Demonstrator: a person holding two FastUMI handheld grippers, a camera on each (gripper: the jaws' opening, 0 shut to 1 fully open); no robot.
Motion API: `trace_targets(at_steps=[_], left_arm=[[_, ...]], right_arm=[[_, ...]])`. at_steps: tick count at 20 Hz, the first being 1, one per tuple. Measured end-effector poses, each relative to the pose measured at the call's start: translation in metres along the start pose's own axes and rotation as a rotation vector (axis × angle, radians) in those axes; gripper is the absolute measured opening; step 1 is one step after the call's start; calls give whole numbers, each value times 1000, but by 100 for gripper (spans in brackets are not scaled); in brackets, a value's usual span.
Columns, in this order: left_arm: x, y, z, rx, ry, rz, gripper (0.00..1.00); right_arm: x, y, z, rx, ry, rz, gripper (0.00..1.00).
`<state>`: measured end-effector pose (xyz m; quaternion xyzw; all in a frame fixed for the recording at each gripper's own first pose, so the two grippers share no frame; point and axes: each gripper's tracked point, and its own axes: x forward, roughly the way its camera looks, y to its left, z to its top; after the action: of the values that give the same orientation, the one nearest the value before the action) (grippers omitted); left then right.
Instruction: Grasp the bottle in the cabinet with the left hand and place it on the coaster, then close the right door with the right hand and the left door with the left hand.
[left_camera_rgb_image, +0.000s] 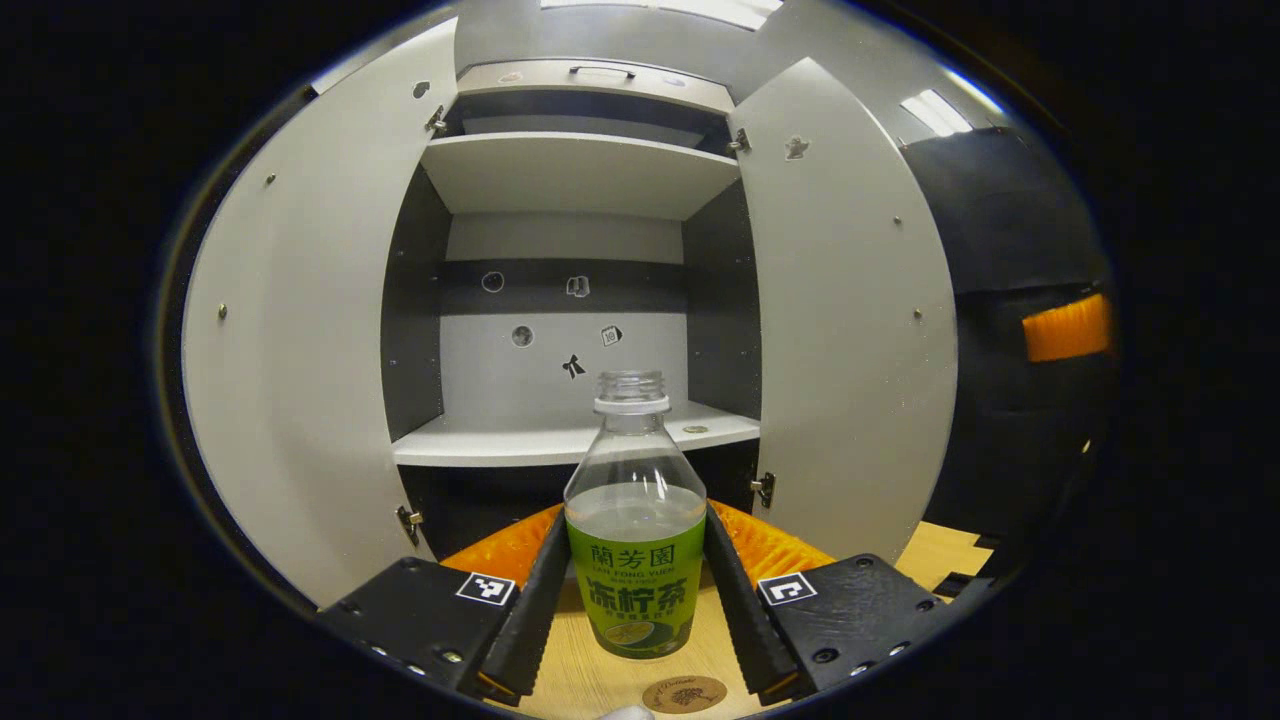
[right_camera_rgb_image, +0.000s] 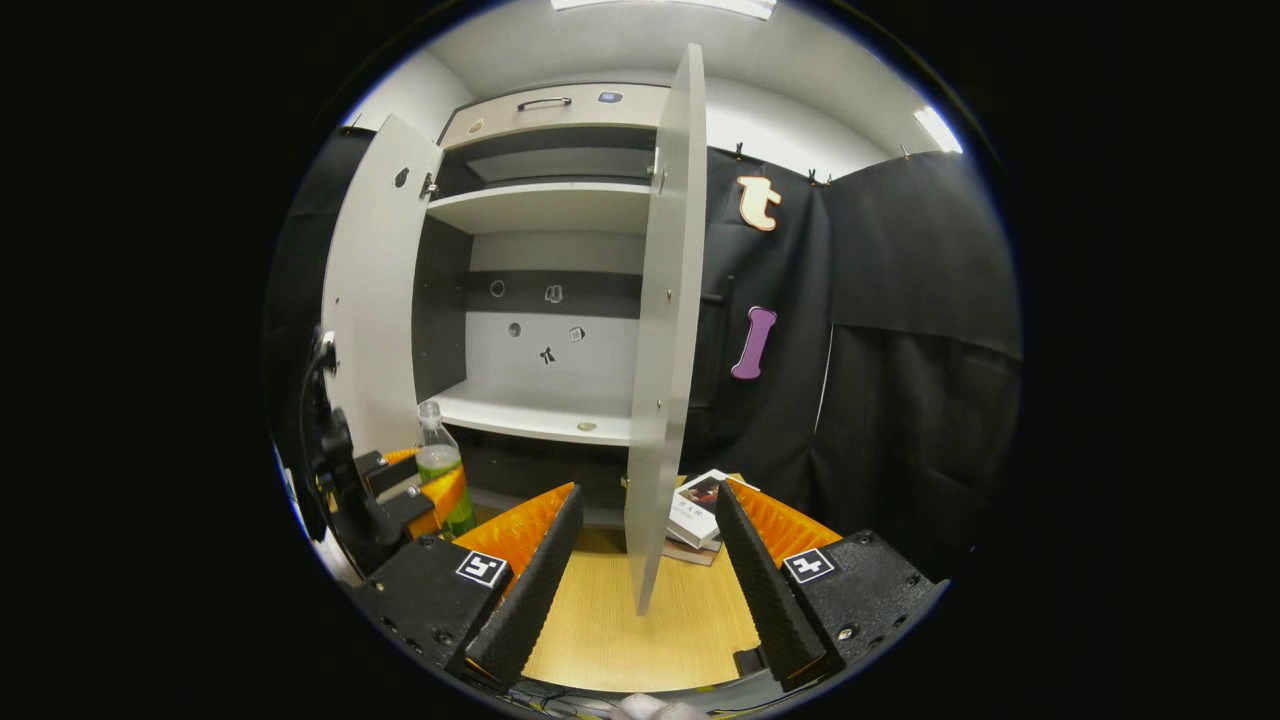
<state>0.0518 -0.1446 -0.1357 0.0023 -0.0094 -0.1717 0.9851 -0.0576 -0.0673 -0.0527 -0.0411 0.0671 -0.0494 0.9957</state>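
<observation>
The left gripper (left_camera_rgb_image: 635, 590) pinches the uncapped, green-labelled clear plastic bottle (left_camera_rgb_image: 635, 540); tilting it above the round brown coaster (left_camera_rgb_image: 684, 693) risks spillage. The right gripper (right_camera_rgb_image: 645, 570) is spread.

Bottle (left_camera_rgb_image: 636, 520) stands upright between the left gripper (left_camera_rgb_image: 636, 600) fingers, over the table (left_camera_rgb_image: 570, 680), in front of the open cabinet (left_camera_rgb_image: 570, 170). Coaster (left_camera_rgb_image: 684, 693) lies before it. Books (right_camera_rgb_image: 697, 515) lie behind the right door (right_camera_rgb_image: 665, 330).

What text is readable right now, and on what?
On the bottle: large label characters, left unquoted; the small print is blurred.
On the coaster: print too small to read.
On the book: cover text too small.
On the cabinet stickers: pictures, nothing legible.
</observation>
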Motion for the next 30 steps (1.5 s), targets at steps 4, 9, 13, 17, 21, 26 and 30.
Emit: trace_targets(at_steps=[4, 9, 13, 17, 21, 26, 30], left_arm=[[-11, -20, -47, -21, -4, -52, 73], [-23, -41, -108, -50, 13, -126, 73], [-25, -47, -160, -23, 71, -140, 73], [-22, -49, -191, 0, 70, -162, 73], [-17, -52, -197, -32, 51, -181, 73], [-19, -55, -202, -29, 56, -189, 78], [-24, -46, -194, 22, 45, -154, 96]], right_arm=[[2, -1, 0, 12, 22, 6, 83], [6, -5, -7, -17, 60, -9, 83], [11, 1, -6, -28, 73, 4, 83], [15, 7, -4, -77, 72, 5, 83], [18, 15, -3, -101, 75, 23, 83], [22, 20, -5, -103, 80, 34, 84], [25, 23, -6, -101, 84, 43, 85]])
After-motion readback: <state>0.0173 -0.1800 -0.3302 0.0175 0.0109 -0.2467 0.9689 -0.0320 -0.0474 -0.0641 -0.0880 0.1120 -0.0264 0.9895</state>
